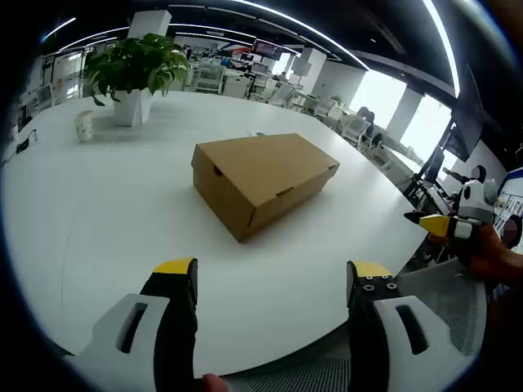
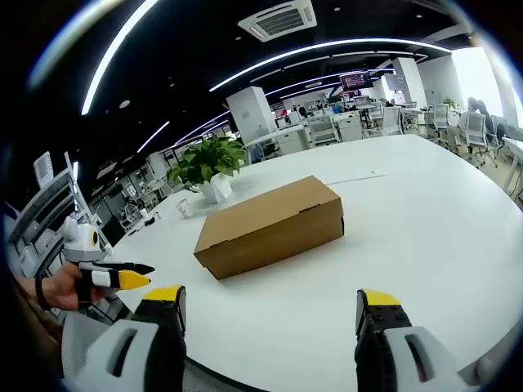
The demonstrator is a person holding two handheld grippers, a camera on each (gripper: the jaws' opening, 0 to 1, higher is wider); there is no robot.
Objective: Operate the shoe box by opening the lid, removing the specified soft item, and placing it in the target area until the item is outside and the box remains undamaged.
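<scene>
This is an open-plan office. Ahead of the left gripper (image 1: 270, 282) stretches a broad white meeting table (image 1: 106, 212), with a potted plant (image 1: 135, 69) at its far end. Beyond the table stand rows of desks and office chairs (image 2: 327, 129), with large windows (image 1: 392, 110) to the right. Overhead run long curved strip lights (image 2: 327, 49) and a ceiling air-conditioning unit (image 2: 278, 18).

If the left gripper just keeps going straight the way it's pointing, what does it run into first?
Most likely the cardboard shoe box. The left gripper is open, over the white table near its edge, with bare tabletop between it and the closed box. How high it rides above the table is unclear, so it might pass over.
</scene>
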